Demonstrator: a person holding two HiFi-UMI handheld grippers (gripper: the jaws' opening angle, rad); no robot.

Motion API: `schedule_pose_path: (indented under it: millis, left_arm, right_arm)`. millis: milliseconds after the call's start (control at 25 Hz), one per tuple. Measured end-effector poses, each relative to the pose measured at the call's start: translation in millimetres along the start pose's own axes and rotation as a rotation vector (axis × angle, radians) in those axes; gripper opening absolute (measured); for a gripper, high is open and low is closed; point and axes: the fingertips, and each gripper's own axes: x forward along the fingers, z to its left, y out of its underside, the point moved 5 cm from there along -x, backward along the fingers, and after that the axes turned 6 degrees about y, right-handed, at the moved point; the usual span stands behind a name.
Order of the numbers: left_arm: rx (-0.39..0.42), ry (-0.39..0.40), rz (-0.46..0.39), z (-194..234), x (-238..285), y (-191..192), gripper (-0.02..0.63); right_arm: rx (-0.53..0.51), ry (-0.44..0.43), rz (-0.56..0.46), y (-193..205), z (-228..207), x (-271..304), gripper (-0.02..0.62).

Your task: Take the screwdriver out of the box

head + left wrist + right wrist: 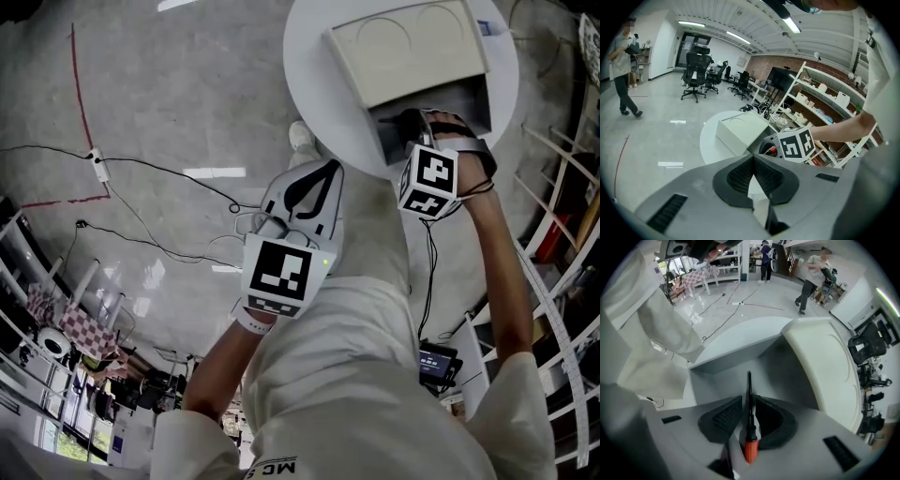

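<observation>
Indoors, box (412, 47) on round table (309, 56)
</observation>
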Motion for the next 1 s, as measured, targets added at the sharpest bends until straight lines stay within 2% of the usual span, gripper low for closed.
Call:
schedule_pose_path:
  millis: [160,240,520,1000]
  left_arm:
    - [0.01,0.007,0.0,-2.6,1.6,-2.7,0.009]
    - [0.012,0.007,0.002,-2.6,1.8,-2.5,0.009]
    - [0.015,0.004,0.0,-2.8,-0.4,-4.1,0.009]
    - [0.063,0.014,-0.017,-9.4,-14.3,-21.8,0.009]
  right_arm:
    - [0.003,-0.021,0.002,5.0,-0.1,1.0,0.124]
    - [-0.002,-0.015,-0.002,4.9,0.6,0.9,0.087]
    - [-0.027,-0.015,-0.01,4.1,-1.9,-0.2,0.078]
    - [0.062,0.095,-0.082,-8.1,-14.7,-33.4,0.078]
